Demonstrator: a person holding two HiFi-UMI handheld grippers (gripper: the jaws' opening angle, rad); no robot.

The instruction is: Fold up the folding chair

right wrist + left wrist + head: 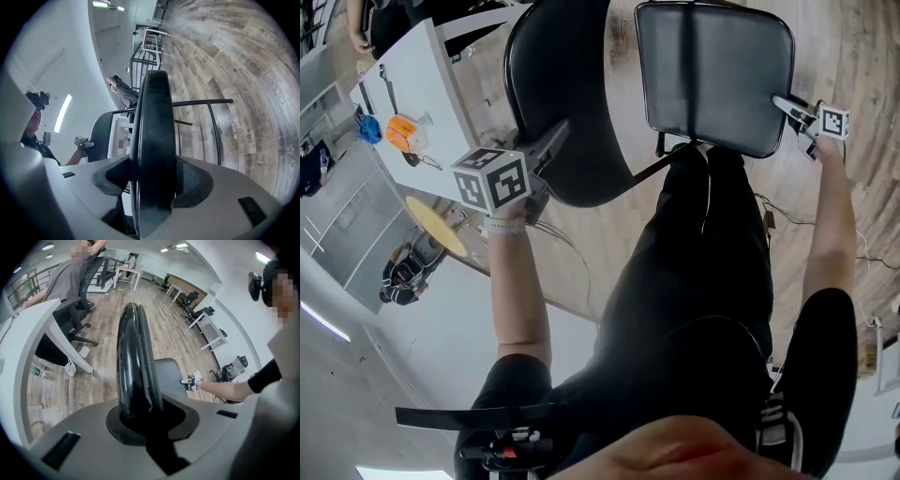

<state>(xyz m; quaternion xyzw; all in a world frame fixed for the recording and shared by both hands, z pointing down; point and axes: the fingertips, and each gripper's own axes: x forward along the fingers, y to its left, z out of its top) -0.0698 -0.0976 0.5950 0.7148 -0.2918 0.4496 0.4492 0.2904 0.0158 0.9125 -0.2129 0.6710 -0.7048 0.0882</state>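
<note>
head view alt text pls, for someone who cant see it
Seen from above, a person holds a black folding chair with both claws: the left claw grips the backrest edge, the right claw the padded seat edge.

Bench (431, 75) close left of chair backrest (581, 112), narrow gap between. Open floor (862, 75) right of seat (712, 75). Person's legs (703, 281) block near side.
</note>
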